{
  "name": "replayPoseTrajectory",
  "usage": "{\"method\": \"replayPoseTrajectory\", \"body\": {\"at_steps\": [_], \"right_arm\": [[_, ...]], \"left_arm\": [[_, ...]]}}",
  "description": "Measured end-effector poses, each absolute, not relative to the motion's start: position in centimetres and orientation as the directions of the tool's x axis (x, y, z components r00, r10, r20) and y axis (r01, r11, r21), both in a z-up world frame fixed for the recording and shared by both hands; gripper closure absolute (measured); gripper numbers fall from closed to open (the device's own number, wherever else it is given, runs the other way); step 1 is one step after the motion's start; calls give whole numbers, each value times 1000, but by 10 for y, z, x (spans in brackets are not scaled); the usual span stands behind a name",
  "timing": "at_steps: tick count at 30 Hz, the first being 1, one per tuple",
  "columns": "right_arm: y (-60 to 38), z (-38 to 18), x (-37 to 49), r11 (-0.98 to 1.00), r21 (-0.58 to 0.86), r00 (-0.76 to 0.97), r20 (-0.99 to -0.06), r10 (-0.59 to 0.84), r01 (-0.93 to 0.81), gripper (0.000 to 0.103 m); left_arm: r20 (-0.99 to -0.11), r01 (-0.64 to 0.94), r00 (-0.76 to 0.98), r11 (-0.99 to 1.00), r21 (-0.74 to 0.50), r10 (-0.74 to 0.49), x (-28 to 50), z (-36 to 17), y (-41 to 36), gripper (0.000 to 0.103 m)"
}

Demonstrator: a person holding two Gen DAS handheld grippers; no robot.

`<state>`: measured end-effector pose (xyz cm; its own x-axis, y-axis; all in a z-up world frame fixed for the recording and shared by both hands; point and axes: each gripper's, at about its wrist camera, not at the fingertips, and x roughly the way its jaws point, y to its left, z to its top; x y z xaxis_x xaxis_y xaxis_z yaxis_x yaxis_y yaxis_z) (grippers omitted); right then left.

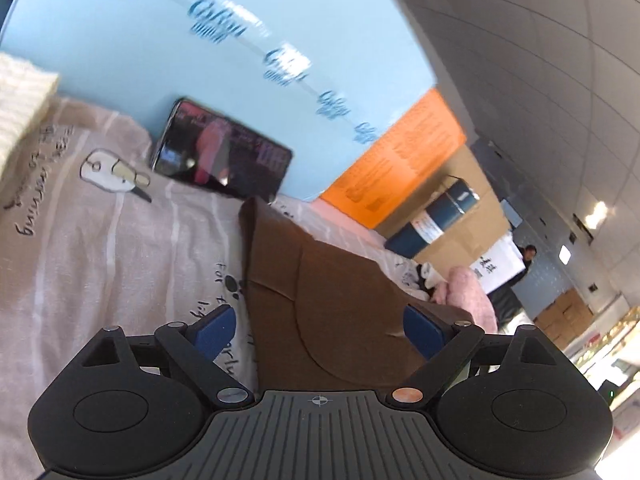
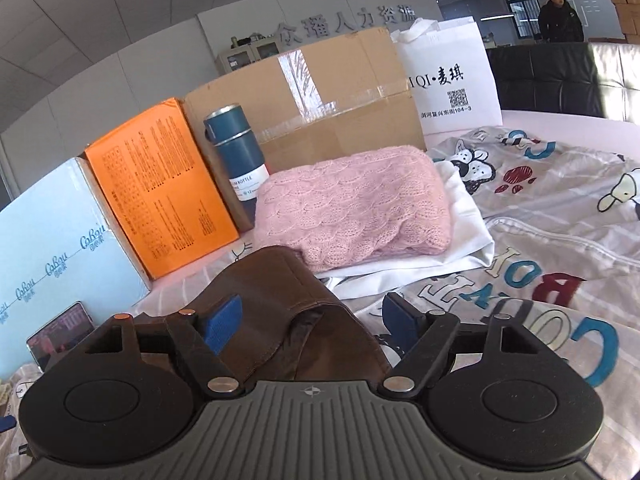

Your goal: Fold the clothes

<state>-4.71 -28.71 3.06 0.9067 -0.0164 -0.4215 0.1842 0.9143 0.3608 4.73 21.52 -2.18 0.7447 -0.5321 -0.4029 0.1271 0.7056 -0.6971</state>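
Blue-padded left gripper [image 1: 319, 330] spread wide around a brown garment [image 1: 320, 300], right gripper [image 2: 312, 324] likewise apart over its near edge, garment on the printed bedsheet [image 2: 540, 248], pink knit sweater [image 2: 352, 212] folded beyond, boxes far left.

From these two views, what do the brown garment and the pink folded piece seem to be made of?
The brown garment looks like smooth faux leather or suede: matte, stiff folds, stitched hem, though the views leave this open. The pink folded piece is a chunky cable knit, probably wool or acrylic: braided ribs and a fuzzy surface.
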Motion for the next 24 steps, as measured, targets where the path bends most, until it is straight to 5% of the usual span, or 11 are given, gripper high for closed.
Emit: {"method": "replayPoseTrajectory", "body": {"at_steps": [9, 11, 12, 13, 16, 24], "right_arm": [[-293, 0, 14, 889, 397, 864, -504, 5, 226, 27], [-295, -7, 21, 873, 433, 863, -504, 28, 224, 27], [-295, -10, 23, 869, 440, 863, -504, 31, 225, 27], [-294, -12, 25, 869, 437, 860, -509, 27, 231, 27], [-293, -16, 29, 870, 430, 853, -521, 22, 240, 32], [-276, -5, 32, 892, 430, 862, -495, 105, 138, 77]], "left_arm": [[-419, 181, 666, 678, -712, -617, 81, -44, 185, 11], [-461, 154, 693, 739, -656, -554, 82, -43, 178, 30], [-481, 140, 705, 768, -625, -520, 82, -42, 174, 67], [-507, 132, 711, 801, -584, -487, 80, -42, 169, 92], [-497, 170, 733, 833, -527, -464, 72, -37, 160, 98], [-407, 219, 814, 868, -446, -414, 30, -4, 170, 99]]}}
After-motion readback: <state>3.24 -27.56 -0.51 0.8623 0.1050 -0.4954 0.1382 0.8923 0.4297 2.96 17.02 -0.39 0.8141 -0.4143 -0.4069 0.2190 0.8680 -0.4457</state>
